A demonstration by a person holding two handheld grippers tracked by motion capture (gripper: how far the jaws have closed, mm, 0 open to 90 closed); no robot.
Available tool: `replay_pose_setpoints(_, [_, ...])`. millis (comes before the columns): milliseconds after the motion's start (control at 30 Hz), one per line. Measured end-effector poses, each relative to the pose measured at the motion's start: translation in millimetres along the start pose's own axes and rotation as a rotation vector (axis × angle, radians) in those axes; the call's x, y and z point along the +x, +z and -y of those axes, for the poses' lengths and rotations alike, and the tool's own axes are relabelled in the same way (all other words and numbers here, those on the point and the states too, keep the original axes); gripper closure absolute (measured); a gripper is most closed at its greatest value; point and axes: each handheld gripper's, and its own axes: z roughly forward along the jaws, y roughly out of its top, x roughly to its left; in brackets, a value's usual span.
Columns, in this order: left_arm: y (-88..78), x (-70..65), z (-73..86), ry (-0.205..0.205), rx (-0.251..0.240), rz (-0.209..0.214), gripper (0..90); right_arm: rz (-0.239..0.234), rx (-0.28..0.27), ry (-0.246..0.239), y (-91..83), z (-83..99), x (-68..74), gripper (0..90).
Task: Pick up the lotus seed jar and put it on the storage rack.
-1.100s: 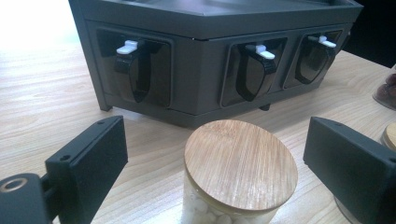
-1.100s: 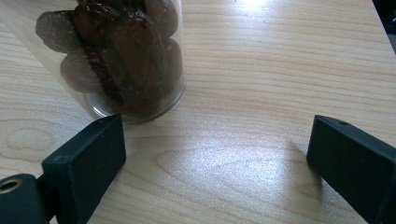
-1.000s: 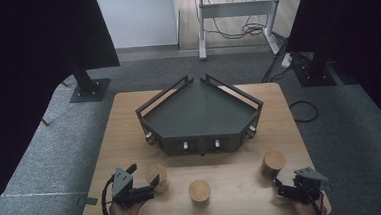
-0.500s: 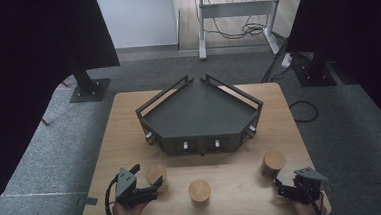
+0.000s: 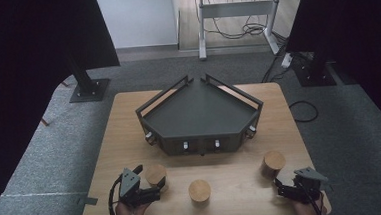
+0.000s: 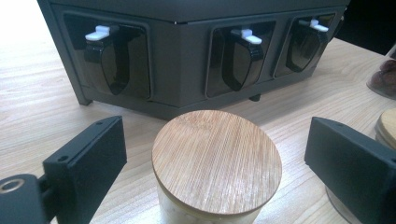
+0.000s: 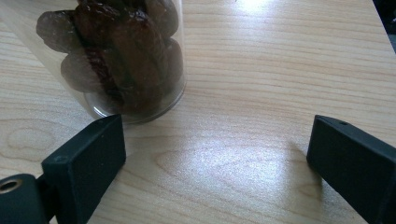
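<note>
Left gripper (image 6: 215,177): jaws held apart, pads clear of the jar.
Jar (image 6: 217,161): lower centre, between them.
Handling: judged rigid, smooth, breakable glass; best gripped on its sides below the lid.
Right gripper (image 7: 215,172): apart, nothing clamped.

My tongs (image 6: 215,172) are black, the jar lid (image 6: 217,161) is light brown with thin stripes, and the counter (image 6: 32,93) is pale wood.

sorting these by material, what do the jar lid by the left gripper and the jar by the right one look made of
Jar lid: looks like bamboo or light wood, matt, with fine straight grain lines across its top.
Right jar: clear glass or plastic, glossy; the dark dried fruit shows through its wall. Which of the two, the look leaves open.
</note>
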Motion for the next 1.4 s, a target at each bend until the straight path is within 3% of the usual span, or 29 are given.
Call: replay_pose_setpoints(1400, [22.4, -2.0, 6.8, 0.013, 0.087, -0.008, 6.8, -0.001, 0.000, -0.001, 0.0, -0.1, -0.2, 3.6])
